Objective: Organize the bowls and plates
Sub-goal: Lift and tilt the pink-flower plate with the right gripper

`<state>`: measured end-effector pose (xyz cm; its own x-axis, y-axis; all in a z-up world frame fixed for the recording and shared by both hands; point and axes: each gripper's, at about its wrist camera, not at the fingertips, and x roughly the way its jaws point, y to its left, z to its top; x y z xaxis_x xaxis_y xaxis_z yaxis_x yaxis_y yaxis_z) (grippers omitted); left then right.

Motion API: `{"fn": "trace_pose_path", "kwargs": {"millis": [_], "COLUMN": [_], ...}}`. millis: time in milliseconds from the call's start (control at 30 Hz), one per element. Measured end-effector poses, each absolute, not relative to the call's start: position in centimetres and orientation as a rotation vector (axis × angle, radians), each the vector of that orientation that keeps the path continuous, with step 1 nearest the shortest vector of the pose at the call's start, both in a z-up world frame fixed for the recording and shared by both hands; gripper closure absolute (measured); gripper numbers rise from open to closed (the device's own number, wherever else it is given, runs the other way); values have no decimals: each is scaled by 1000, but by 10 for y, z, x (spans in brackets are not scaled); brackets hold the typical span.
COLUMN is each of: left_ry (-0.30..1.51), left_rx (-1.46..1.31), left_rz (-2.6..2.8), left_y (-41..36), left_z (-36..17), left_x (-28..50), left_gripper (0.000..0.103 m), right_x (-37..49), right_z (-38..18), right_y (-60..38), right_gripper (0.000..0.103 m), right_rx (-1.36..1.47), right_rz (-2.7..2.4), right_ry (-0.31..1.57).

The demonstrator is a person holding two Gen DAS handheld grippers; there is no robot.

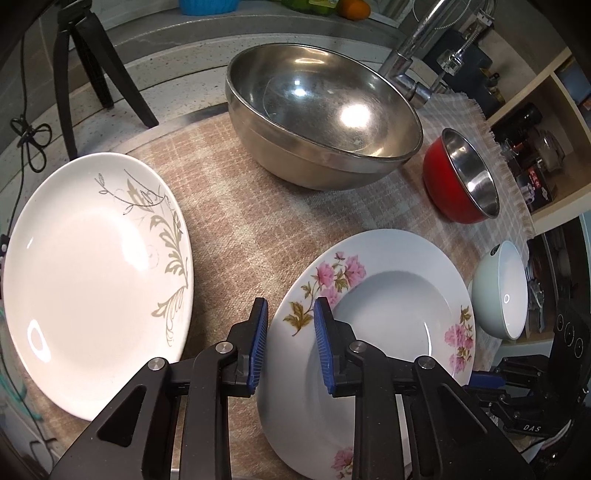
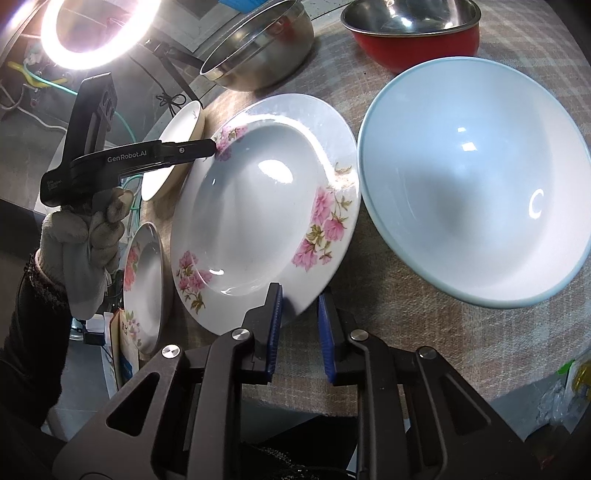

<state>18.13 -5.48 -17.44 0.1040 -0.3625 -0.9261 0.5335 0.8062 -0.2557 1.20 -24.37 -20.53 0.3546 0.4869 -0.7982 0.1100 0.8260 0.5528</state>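
Observation:
A pink-flowered deep plate (image 1: 388,317) (image 2: 258,206) lies on the checked cloth. My left gripper (image 1: 290,345) is open with its jaws on either side of the plate's near rim; it also shows in the right wrist view (image 2: 210,147) at the plate's far rim. My right gripper (image 2: 299,328) is open, its jaws astride the plate's opposite rim. A white plate with a grey leaf pattern (image 1: 96,280) (image 2: 173,155) lies to the left. A large steel bowl (image 1: 321,114), a red bowl (image 1: 461,177) (image 2: 413,33) and a pale blue bowl (image 1: 502,291) (image 2: 476,177) stand around.
A second flowered plate (image 2: 144,284) stands on edge at the table's left side. A black tripod (image 1: 88,62) stands at the back left, a tap (image 1: 417,48) behind the steel bowl, and shelves (image 1: 535,140) at right. A bright ring light (image 2: 96,33) glares.

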Motion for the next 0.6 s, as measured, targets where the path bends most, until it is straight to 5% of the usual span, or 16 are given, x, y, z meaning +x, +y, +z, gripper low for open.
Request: {"fn": "trace_pose_path", "kwargs": {"millis": [600], "left_ry": [1399], "left_rx": [241], "left_rz": [-783], "left_y": [-70], "left_z": [-180], "left_x": [196], "left_gripper": [78], "right_x": [11], "right_z": [-204], "right_y": [-242], "right_gripper": [83], "right_rx": [582], "right_rz": [261], "right_ry": [1200]}}
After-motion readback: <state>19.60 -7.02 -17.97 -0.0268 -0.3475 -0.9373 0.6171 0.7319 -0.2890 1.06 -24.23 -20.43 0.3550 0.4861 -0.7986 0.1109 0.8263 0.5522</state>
